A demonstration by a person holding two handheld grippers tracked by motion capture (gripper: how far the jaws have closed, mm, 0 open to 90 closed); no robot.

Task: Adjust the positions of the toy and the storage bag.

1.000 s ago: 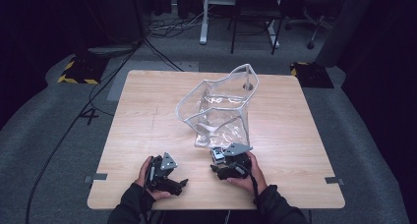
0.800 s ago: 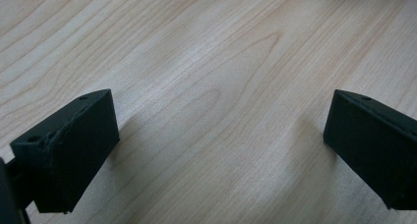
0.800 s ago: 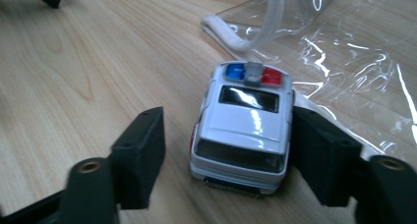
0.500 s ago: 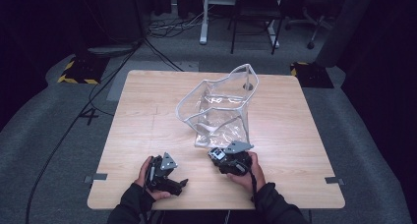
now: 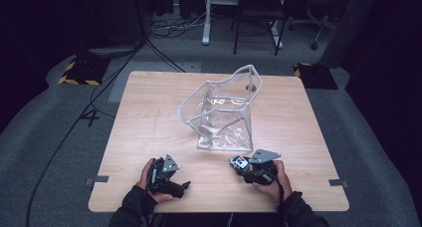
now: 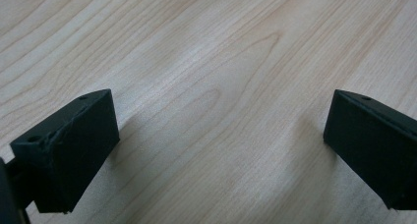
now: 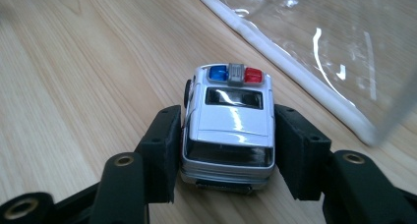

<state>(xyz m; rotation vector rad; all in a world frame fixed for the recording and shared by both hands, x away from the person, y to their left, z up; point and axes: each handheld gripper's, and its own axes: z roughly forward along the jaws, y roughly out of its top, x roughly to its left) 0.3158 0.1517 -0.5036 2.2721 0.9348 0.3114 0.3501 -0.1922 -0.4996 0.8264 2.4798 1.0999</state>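
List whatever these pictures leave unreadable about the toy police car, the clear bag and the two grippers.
- Toy police car: its front and underside face away in the right gripper view; whether its wheels touch the table is unclear.
- In the high view the car is too small, tucked under the right gripper.
- Clear bag: cut off by the right gripper view's edge.
- Left gripper: both jaws run past the frame edges.

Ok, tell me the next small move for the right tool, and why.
Probably lift the toy police car off the table toward the clear plastic bag. The right tool has its jaws against both sides of the car, and the bag's white-edged rim lies just ahead.
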